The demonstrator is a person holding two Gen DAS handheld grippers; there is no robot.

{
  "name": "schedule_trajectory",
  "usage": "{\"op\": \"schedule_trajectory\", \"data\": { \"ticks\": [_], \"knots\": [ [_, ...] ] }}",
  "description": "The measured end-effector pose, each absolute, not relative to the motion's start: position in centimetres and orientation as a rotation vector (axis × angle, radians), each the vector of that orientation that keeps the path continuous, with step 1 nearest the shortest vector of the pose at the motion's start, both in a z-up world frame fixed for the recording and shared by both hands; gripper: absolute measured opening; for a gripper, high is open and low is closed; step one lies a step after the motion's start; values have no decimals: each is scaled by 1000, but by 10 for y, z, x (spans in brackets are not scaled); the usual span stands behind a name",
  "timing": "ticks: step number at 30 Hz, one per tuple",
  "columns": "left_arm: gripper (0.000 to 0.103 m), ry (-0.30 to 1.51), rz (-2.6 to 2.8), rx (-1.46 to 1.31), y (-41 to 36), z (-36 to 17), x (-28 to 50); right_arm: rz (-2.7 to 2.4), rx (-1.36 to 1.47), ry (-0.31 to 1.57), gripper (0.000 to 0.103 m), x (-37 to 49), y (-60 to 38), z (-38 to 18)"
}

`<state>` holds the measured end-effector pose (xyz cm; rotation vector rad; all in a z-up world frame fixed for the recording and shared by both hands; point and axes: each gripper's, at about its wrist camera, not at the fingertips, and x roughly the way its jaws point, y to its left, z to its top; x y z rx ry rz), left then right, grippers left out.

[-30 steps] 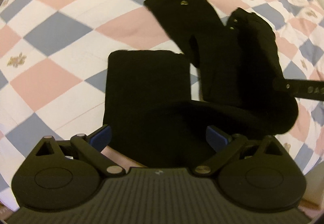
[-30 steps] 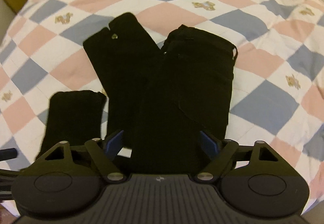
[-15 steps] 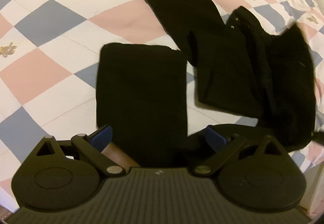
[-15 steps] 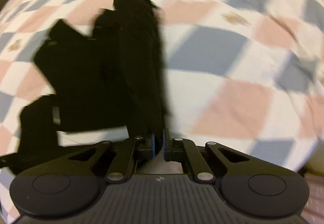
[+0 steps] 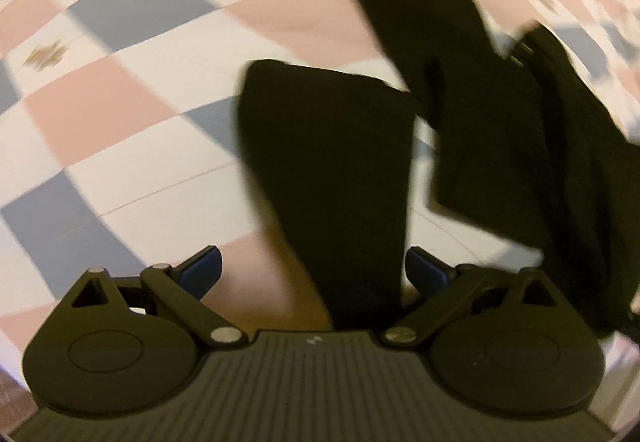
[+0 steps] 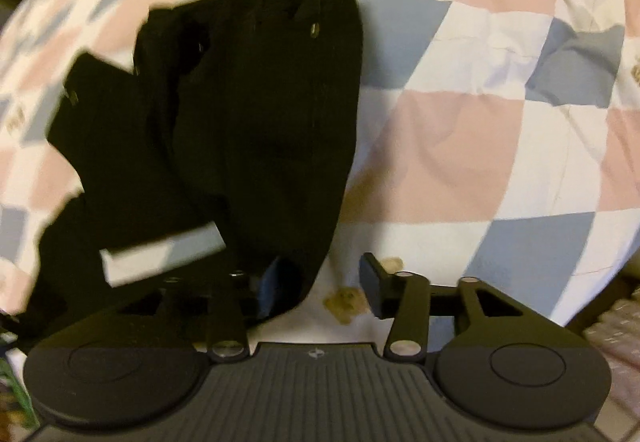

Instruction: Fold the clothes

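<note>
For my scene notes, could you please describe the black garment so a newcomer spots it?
Start at the checked pink, blue and white quilt covering the bed. On it lie black trousers, partly bunched. They are the only dark thing there, with small metal studs.

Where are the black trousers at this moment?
The black trousers lie bunched on the checked quilt, at the left of the right wrist view, one edge draped over the right gripper's left finger.

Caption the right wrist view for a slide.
Open right gripper beside crumpled black trousers on a pink, blue and white checked quilt.
</note>
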<state>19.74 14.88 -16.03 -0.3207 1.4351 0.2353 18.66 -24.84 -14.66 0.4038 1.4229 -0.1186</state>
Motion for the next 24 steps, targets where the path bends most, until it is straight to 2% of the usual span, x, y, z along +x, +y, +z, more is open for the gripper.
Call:
{"op": "schedule_trajectory", "data": {
  "ticks": [1, 4, 6, 8, 24],
  "knots": [
    [96, 1435, 265, -348, 156, -163, 198, -119, 426, 1411, 57, 189, -252, -145],
    [90, 1439, 326, -441, 175, -174, 201, -117, 466, 1371, 58, 195, -263, -140],
    [76, 1445, 347, -487, 181, -181, 201, -121, 472, 1362, 58, 199, -268, -140],
    [71, 1454, 356, -511, 183, -186, 201, -126, 482, 1357, 58, 202, -273, -142],
    [71, 1466, 373, -577, 168, -199, 204, -46, 501, 1239, 58, 294, -306, -160]
  ]
}}
